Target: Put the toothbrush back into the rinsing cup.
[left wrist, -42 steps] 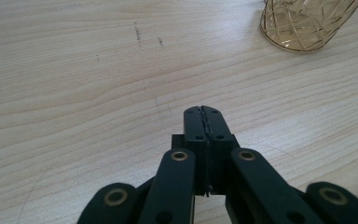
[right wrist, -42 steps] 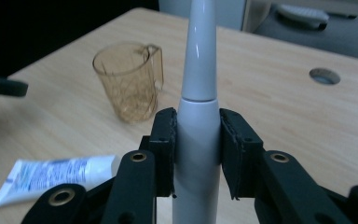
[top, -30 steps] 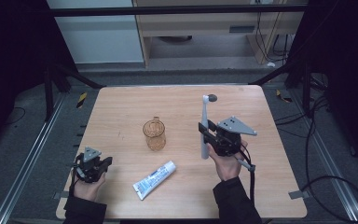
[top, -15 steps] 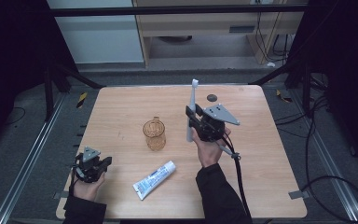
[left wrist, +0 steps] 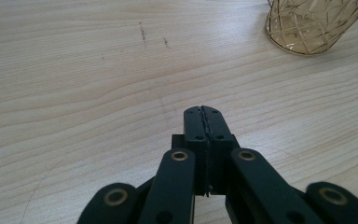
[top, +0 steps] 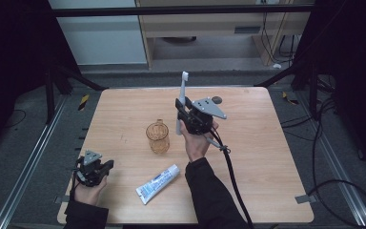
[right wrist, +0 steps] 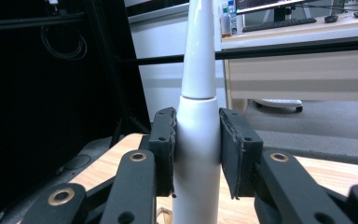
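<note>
A: Item one, the right gripper [top: 183, 109]: what are its pads doing?

B: The pads [right wrist: 164, 151] are clamping the thick white handle of an electric toothbrush [right wrist: 198, 116], one on each side. The toothbrush is standing upright, brush head topmost, above the middle of the wooden table [top: 267, 157].

A: And its position against the cup?

B: In the high view the toothbrush [top: 181, 102] is hanging just to the right of the amber glass cup [top: 157, 137], apart from it and higher up. The right hand [top: 198, 143] is gripping the tool from below, with the black cable [top: 231, 176] trailing towards the near edge.

A: Item two, the left gripper [left wrist: 203, 112]?

B: Its jaws are pressing flat together with nothing between them. It is resting low over the bare wood at the near left corner [top: 91, 168], well apart from the cup, whose base is showing at the upper right of the left gripper view [left wrist: 314, 25].

A: Anything else lying on the table?

B: A white and blue toothpaste tube [top: 157, 183] is lying slantwise near the front edge, between the two forearms
</note>
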A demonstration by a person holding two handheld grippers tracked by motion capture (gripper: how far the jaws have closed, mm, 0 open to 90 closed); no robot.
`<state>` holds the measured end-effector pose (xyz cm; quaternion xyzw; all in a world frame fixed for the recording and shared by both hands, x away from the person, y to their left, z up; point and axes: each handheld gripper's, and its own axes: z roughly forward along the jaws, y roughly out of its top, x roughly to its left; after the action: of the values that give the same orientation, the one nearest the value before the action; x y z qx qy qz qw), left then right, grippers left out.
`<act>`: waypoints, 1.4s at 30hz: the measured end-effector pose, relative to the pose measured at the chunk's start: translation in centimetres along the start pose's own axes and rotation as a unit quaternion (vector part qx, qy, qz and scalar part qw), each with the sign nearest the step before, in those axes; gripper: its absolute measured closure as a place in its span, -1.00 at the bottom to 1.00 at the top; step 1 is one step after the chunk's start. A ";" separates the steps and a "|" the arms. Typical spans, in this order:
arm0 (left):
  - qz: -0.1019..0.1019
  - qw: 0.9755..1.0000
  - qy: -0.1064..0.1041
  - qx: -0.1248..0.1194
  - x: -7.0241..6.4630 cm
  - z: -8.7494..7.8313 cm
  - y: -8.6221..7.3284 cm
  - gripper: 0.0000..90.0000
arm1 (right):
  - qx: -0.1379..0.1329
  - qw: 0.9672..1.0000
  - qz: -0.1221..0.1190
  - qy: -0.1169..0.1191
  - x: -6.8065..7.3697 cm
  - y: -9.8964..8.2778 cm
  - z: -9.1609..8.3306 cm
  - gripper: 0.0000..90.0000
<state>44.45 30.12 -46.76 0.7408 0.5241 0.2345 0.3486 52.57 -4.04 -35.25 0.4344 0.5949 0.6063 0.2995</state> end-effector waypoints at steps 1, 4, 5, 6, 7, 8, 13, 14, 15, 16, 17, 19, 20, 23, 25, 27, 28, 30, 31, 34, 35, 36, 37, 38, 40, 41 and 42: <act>-0.001 1.000 0.000 0.000 0.0 0.0 0.0 0.99 | 0.000 1.000 0.001 0.001 0.1 0.0 0.1 0.51; 0.000 1.000 0.000 0.000 0.0 0.0 0.0 0.99 | -0.004 1.000 -0.001 0.003 0.5 0.1 0.7 0.51; 0.000 1.000 0.000 0.000 0.0 0.0 0.0 0.99 | -0.006 1.000 -0.002 0.003 0.6 0.2 0.8 0.51; 0.000 1.000 0.000 0.000 0.0 0.0 0.0 0.99 | -0.008 1.000 -0.001 0.003 0.7 0.2 0.9 0.51; 0.000 1.000 0.000 0.000 0.0 0.0 0.0 0.99 | -0.009 1.000 -0.001 0.005 0.8 0.2 1.1 0.51; 0.000 1.000 0.000 0.000 0.0 0.0 0.0 0.99 | -0.011 1.000 0.001 0.009 1.0 0.2 1.2 0.51; 0.000 1.000 0.001 -0.001 0.0 0.0 0.0 0.99 | -0.014 1.000 0.018 0.016 1.5 0.1 2.0 0.51; 0.000 1.000 0.001 -0.001 0.0 0.0 0.0 0.99 | -0.015 1.000 0.015 0.016 1.6 0.0 2.1 0.51; 0.000 1.000 0.001 -0.001 0.0 0.0 0.0 0.99 | -0.016 1.000 0.015 0.017 1.7 0.0 2.2 0.51; 0.000 1.000 0.001 -0.001 0.0 0.0 0.0 0.99 | -0.017 1.000 0.014 0.019 1.9 0.0 2.3 0.51; 0.000 1.000 0.000 -0.001 0.0 0.0 0.0 0.99 | -0.019 1.000 0.015 0.019 2.0 0.0 2.4 0.51; 0.001 1.000 0.000 -0.001 0.0 0.0 0.0 0.99 | -0.022 0.999 0.014 0.023 2.2 -0.1 2.7 0.51; 0.000 1.000 0.000 -0.002 -0.1 0.0 0.0 0.99 | -0.022 0.999 0.015 0.025 2.3 -0.1 2.8 0.51; 0.000 1.000 0.000 -0.001 0.0 0.0 0.0 0.99 | -0.021 0.999 0.015 0.028 2.7 -0.2 3.1 0.51; 0.000 1.000 0.000 -0.001 0.0 0.0 0.0 0.99 | -0.022 0.999 0.015 0.029 2.9 -0.4 3.3 0.51; 0.000 1.000 0.000 -0.002 0.0 0.0 0.0 0.99 | -0.018 0.999 0.013 0.029 3.1 -0.6 3.6 0.51; 0.000 1.000 0.000 -0.002 0.0 0.0 0.0 0.99 | -0.017 0.999 0.012 0.030 3.1 -0.7 3.7 0.51; 0.000 1.000 -0.001 -0.001 0.0 0.0 0.0 0.99 | -0.012 0.999 0.012 0.031 3.1 -0.9 3.9 0.51; 0.000 1.000 -0.001 -0.001 0.0 0.0 0.0 0.99 | -0.010 0.999 0.010 0.032 3.2 -1.0 4.0 0.51; 0.000 1.000 -0.001 -0.001 0.0 0.0 0.0 0.99 | -0.006 0.999 0.002 0.032 3.3 -1.3 4.2 0.51; 0.000 1.000 -0.001 -0.001 0.0 0.0 0.0 0.99 | -0.004 0.999 0.002 0.033 3.4 -1.4 4.2 0.51; 0.000 1.000 -0.001 -0.001 0.0 0.0 0.0 0.99 | -0.002 0.999 0.001 0.032 3.4 -1.5 4.2 0.51; 0.000 1.000 -0.001 -0.001 0.0 0.0 0.0 0.99 | 0.000 0.999 -0.003 0.033 3.4 -1.7 4.3 0.51; 0.000 1.000 -0.001 -0.001 0.0 0.0 0.0 0.99 | 0.002 0.999 -0.005 0.033 3.4 -1.8 4.4 0.51; 0.000 1.000 -0.001 -0.002 0.0 0.0 0.0 0.99 | 0.006 0.999 -0.009 0.034 3.5 -2.1 4.5 0.51; 0.000 1.000 -0.001 -0.001 0.0 0.0 0.0 0.99 | 0.009 0.999 -0.011 0.034 3.5 -2.3 4.5 0.51; 0.000 1.000 -0.001 -0.001 0.0 0.0 0.0 0.99 | 0.012 0.999 -0.013 0.034 3.5 -2.4 4.6 0.51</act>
<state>44.42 30.10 -46.77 0.7407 0.5232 0.2347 0.3501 54.69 1.44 -37.45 0.4089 0.6179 0.6096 0.2818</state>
